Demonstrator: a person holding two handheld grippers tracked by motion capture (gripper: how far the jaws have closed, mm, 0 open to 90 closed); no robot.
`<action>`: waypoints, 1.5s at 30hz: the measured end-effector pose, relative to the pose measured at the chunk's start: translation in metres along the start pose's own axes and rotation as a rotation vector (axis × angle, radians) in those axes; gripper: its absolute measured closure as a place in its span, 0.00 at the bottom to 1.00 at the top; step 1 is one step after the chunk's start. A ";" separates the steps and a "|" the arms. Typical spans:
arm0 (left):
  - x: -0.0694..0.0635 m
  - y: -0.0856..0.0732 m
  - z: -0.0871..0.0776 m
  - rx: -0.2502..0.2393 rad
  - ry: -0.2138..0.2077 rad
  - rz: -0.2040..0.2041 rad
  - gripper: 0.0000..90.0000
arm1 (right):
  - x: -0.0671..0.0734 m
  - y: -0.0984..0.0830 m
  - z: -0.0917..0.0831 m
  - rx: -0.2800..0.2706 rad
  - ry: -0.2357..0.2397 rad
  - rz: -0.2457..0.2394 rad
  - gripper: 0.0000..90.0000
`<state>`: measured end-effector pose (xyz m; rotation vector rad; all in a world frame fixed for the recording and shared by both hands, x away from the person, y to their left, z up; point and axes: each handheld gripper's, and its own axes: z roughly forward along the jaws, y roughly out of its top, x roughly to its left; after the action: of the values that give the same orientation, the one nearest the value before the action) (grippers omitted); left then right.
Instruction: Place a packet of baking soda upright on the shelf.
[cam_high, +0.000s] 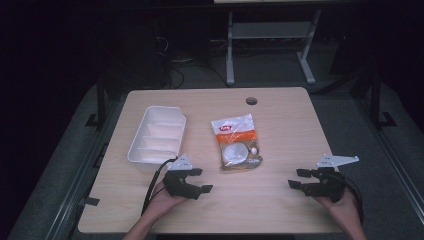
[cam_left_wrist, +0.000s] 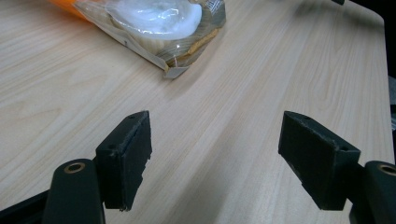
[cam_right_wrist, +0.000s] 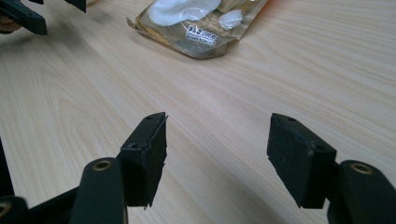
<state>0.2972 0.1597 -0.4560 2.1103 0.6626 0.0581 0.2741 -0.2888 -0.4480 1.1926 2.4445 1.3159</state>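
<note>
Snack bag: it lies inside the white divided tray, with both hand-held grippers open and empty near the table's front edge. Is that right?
Not quite. The snack bag lies flat on the bare wooden table, to the right of the white divided tray and apart from it, as the high view shows. The rest holds: the left hand-held gripper and right hand-held gripper are open, empty, near the front edge.

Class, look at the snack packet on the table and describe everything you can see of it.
The snack packet is a clear, glossy plastic bag with a white and orange printed top and a small label. Inside show a round white piece and tan, biscuit-like pieces. It lies flat on the wooden table, near the middle, right of the white divided tray and apart from it. Its near end looks crimped. Both open grippers sit short of it; nothing but the table touches it.
</note>
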 end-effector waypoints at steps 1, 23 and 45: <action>0.000 0.000 0.001 0.001 -0.002 0.001 0.28 | 0.000 0.000 0.001 0.000 0.003 0.004 0.41; 0.009 0.016 0.004 -0.014 -0.022 -0.109 0.32 | -0.005 0.075 0.029 0.038 0.057 -0.003 0.42; 0.034 0.075 0.033 0.015 0.063 -0.130 0.32 | -0.003 0.120 0.096 0.126 0.101 -0.086 0.64</action>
<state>0.3682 0.1176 -0.4243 2.0817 0.8385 0.0479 0.3883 -0.1905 -0.4179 1.0574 2.6536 1.2449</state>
